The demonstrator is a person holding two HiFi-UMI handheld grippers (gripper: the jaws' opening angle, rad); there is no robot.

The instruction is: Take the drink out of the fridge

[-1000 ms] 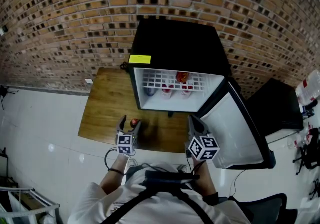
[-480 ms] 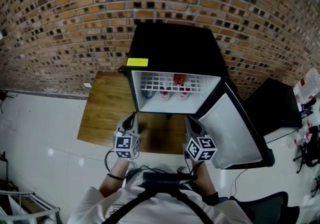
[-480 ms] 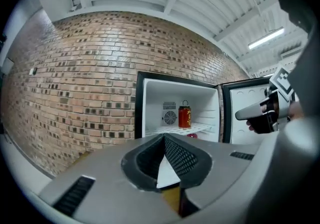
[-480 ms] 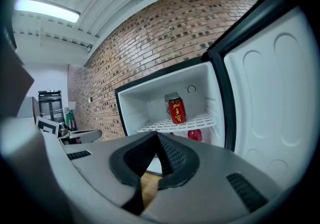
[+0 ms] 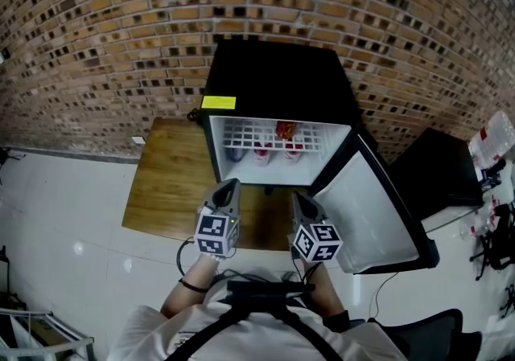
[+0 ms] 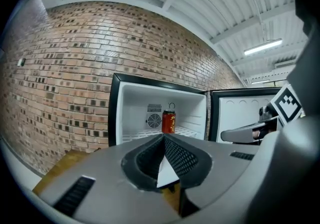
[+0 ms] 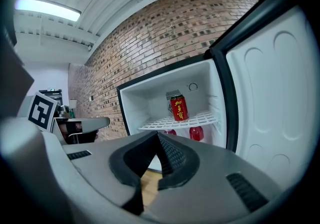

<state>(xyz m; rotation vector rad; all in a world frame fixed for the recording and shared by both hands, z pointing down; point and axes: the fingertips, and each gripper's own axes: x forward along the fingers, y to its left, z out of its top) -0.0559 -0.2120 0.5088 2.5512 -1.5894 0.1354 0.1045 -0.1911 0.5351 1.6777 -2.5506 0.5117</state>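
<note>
One black fridge point(image 5: 278, 78) is standing with its one door point(image 5: 378, 207) hanging open. One wire shelf point(image 7: 200, 118) is sitting inside the fridge, and one red can point(image 7: 178, 108) is standing on it. Three more containers are sitting inside the fridge under that shelf: one bluish container point(image 5: 233, 155) and two red containers point(image 7: 196, 132). One yellow label point(image 5: 218, 102) is sticking to the fridge's top. Two grippers are hovering before the fridge, the left gripper point(image 5: 232, 184) and the right gripper point(image 5: 294, 195).

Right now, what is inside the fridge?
A red can stands on the wire shelf, with a small fan behind it. Under the shelf, tops of red drinks show; the right tool covers the rest below.
</note>
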